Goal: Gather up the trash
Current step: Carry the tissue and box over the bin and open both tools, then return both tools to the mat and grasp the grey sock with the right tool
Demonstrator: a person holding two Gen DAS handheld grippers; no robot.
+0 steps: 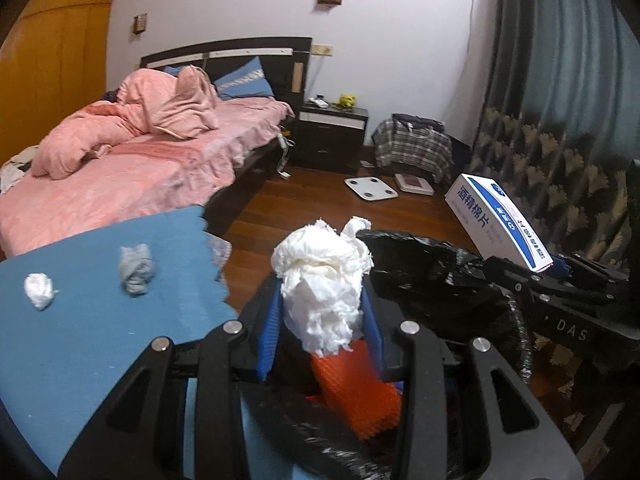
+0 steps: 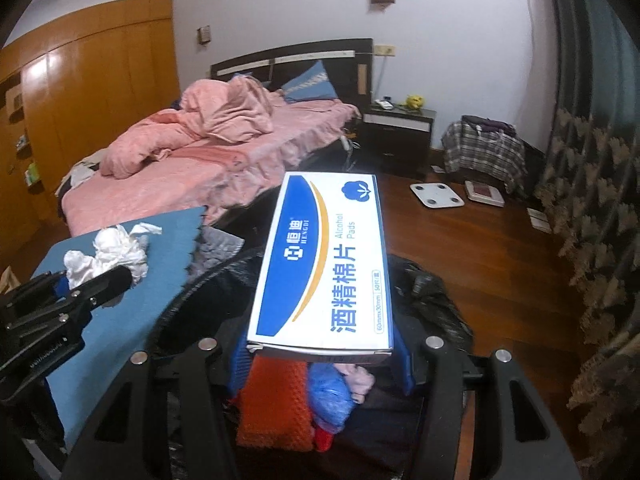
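Drop-off step, by the look of it — both loads carried over the black trash bag (image 2: 432, 292), neither yet let go. Left gripper (image 1: 322, 308) clamped on a crumpled white tissue wad (image 1: 320, 280), blue pads pressing it from both sides, poised above the bag's mouth with orange mesh (image 1: 356, 392) showing below. Right gripper (image 2: 320, 356) closed on the near end of an alcohol pads box (image 2: 324, 256), held flat over the bag, printed face up. Long axis of the box running straight forward along the fingers, far end aimed toward the bed (image 2: 192, 176) and nightstand (image 2: 400, 136); in the left view, same box (image 1: 500, 224) tilted, off to the right. Tissue wad standing roughly upright between the pads, no clear long axis.

Next move probably calls for lowering each load into the opening and parting the jaws — box likely needing a downward tip to clear the rim. Left to gather afterwards: a white wad (image 1: 39, 290) and a grey wad (image 1: 136, 270) on the blue cloth (image 1: 100, 340).
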